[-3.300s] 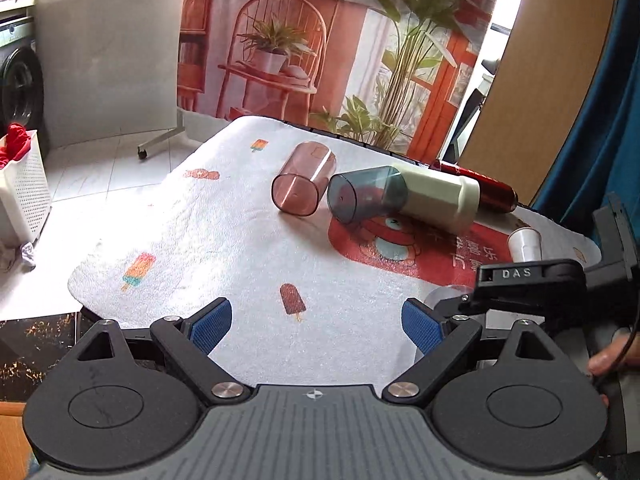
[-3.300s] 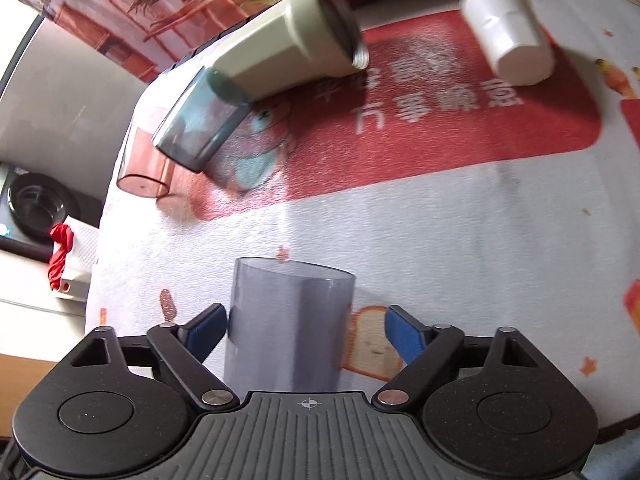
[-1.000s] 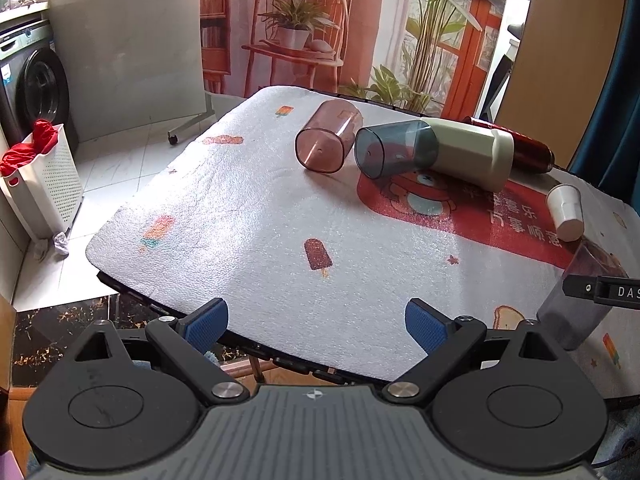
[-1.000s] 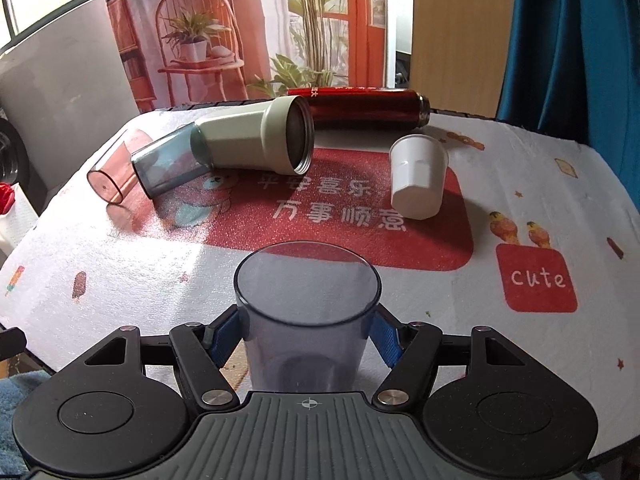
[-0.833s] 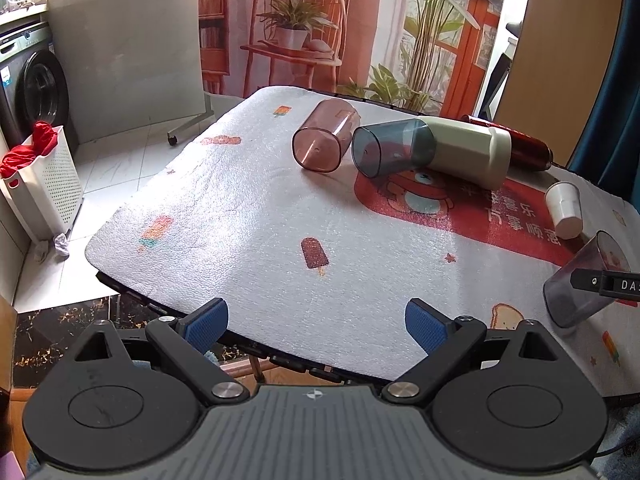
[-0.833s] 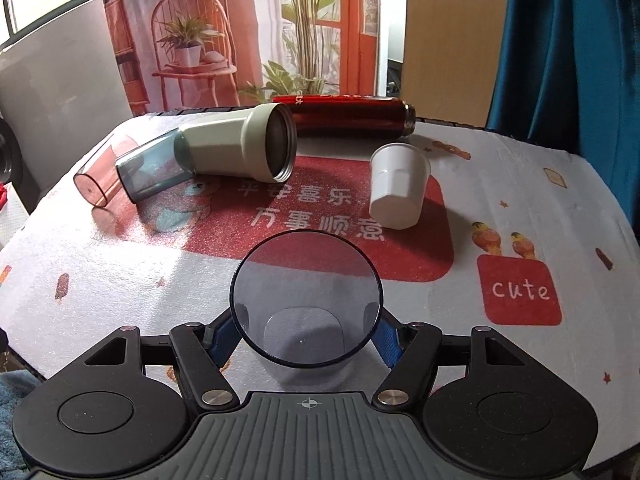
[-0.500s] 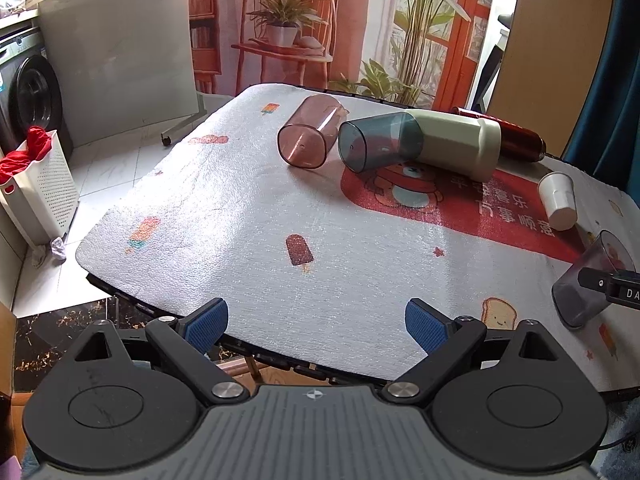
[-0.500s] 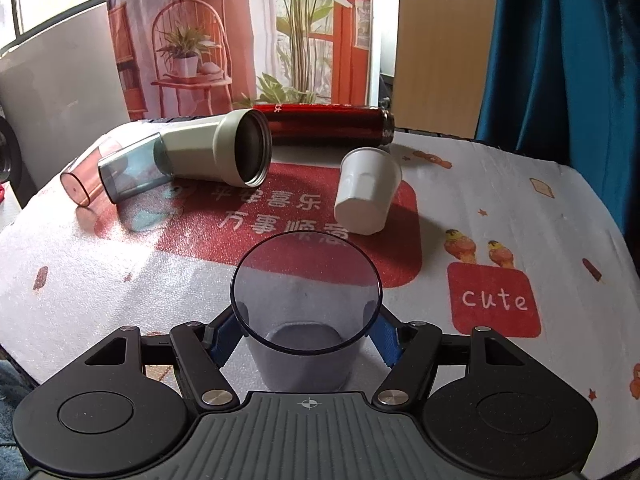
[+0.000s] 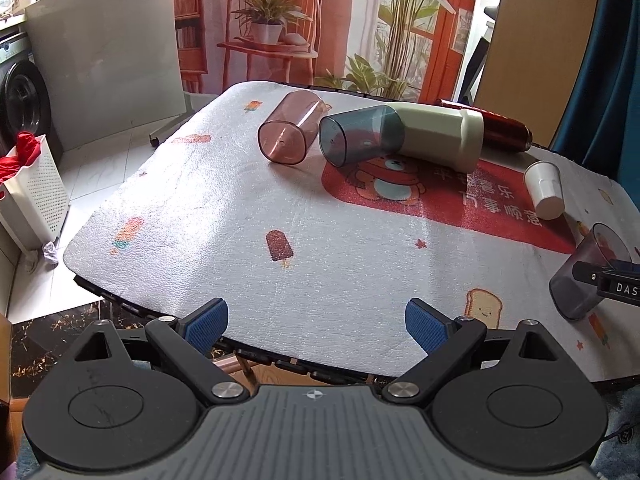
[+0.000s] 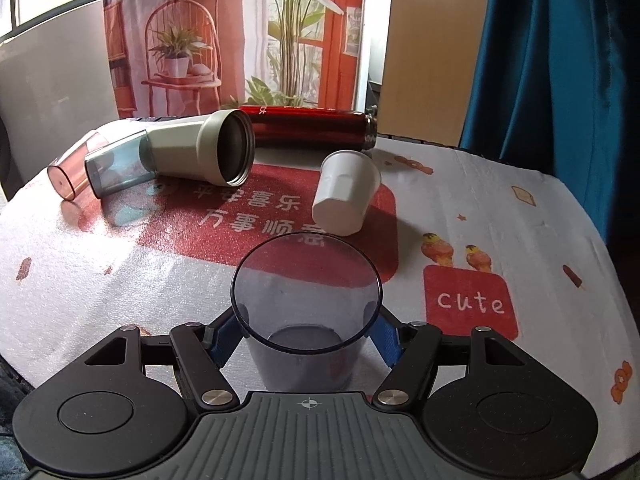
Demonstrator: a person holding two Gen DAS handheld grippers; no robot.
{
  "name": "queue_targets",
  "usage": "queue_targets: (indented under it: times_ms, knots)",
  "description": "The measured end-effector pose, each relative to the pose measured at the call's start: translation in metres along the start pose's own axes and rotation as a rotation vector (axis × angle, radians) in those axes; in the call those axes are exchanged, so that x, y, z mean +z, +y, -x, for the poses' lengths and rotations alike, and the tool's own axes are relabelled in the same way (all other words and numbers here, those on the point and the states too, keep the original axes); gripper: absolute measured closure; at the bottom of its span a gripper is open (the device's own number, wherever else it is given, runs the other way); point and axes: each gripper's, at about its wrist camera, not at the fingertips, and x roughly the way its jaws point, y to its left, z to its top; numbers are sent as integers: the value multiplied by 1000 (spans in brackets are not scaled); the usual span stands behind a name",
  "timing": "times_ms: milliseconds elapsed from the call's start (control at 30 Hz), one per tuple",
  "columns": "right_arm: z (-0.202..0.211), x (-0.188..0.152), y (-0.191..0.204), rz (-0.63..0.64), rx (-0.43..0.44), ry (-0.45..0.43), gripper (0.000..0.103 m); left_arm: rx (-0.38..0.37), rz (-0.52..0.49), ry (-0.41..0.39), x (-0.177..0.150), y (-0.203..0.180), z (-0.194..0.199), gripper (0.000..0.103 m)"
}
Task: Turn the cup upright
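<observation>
Ahead, white cup (image 10: 346, 196) lying beyond right gripper (image 10: 306, 330) clamped on grey cup (image 10: 306, 320); left gripper (image 9: 316, 318) wide, empty.

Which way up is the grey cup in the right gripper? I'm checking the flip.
Upright, slightly tilted: the grey cup shows its open rim on top and base below, between the right gripper fingers.

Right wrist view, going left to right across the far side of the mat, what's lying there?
pink cup → blue cup → cream flask → white cup
</observation>
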Motion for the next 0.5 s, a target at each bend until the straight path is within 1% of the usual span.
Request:
queue_targets:
  times_ms: [33,67,100,167,233,300,400,500]
  knots:
    - [0,1,-1,-4,1,0,38,-4,0,-1,0,0,1,6]
    - [0,2,-1,-6,2,4,35,-8,-2,-2,-1,0,1,6]
    - [0,3,-1,-6,3,7,29,-9,-5,-3,-1,-1,2,6]
    - [3,4,-1,-4,6,14,19,-10,-11,-8,-1,-2,4,6]
    - [8,4,0,8,2,6,15,-7,-22,-16,0,-4,6,6]
    - [12,5,0,16,-12,6,8,-15,-29,-19,1,-5,8,6]
    - [20,5,-2,5,-18,13,3,-26,-37,-16,3,-8,13,4]
    - [33,5,-6,-16,-24,22,0,-27,-71,-20,7,-17,21,0]
